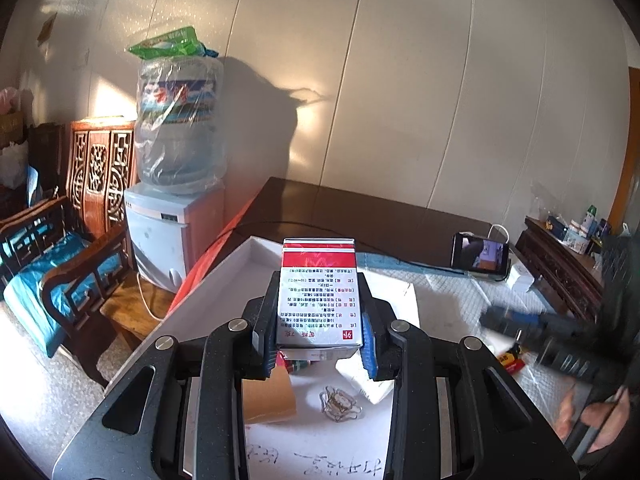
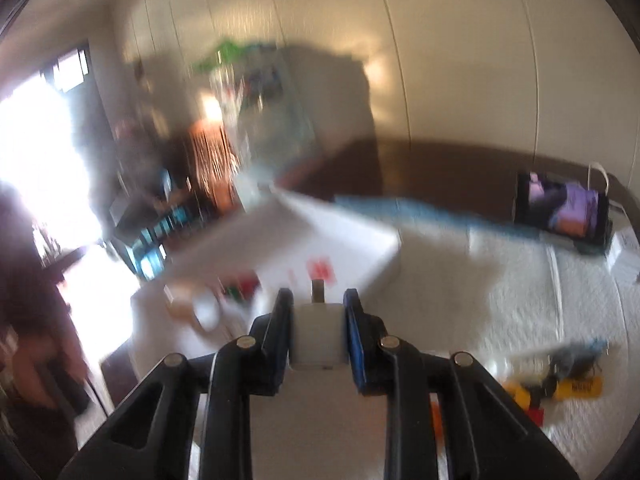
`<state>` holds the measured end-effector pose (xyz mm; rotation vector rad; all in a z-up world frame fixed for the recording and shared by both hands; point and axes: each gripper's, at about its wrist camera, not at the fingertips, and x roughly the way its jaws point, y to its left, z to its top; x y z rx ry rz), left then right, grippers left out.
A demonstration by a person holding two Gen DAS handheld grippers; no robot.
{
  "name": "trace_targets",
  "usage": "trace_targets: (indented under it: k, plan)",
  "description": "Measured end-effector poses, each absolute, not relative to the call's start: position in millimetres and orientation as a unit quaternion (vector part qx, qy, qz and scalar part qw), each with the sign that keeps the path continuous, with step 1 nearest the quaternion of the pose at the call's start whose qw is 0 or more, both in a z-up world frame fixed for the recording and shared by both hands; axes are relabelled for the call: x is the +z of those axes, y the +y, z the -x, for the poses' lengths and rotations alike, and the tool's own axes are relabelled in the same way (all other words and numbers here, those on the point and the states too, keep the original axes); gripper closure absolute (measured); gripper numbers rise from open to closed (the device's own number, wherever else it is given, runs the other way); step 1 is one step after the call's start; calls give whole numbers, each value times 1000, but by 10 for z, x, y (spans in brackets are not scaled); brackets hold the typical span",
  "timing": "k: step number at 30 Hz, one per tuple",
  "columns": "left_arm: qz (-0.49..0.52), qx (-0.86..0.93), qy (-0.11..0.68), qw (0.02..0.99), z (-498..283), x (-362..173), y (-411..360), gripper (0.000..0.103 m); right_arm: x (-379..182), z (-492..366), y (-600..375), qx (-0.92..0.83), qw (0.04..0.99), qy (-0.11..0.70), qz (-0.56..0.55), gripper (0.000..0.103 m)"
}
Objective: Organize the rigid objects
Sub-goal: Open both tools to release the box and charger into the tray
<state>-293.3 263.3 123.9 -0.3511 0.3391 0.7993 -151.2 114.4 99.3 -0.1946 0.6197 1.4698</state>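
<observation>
While left gripper clamps carton above tray rim; right gripper pinches plug.

My work surface is a dark wooden table set against the wall, partly covered by a white quilted pad with a blue edge. On the pad lies my shallow white tray, and near its far right a phone stands on its side, with a white charger block just beside it.
</observation>
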Motion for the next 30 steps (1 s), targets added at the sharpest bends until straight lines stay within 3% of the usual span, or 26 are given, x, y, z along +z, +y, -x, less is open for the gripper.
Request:
trace_targets:
  k: [5,16,17,18,19,21,22,30]
  plan:
    - [171,391,184,885,2797,1193,2759,72,1101,1659,1559,683,665,297,58,78]
    - [264,416,227,840,2858,681,3185,71,413,1791,2081,676,617,396,79,77]
    - [267,416,226,839,2863,673,3198,71,385,1784,2101,676,614,401,79,64]
    - [268,416,219,841,2875,677,3194,60,369,1773,2113,675,614,403,76,47]
    - [268,417,213,842,2884,685,3196,36,360,1753,2096,673,616,403,72,4]
    - [267,432,189,840,2951,726,3179,4,386,1696,2012,669,630,392,51,0]
    - [267,436,175,841,2994,754,3169,0,415,1667,1962,668,633,388,45,0]
    - [247,421,130,863,2987,1037,2834,0,778,1401,1344,658,678,328,2,0]
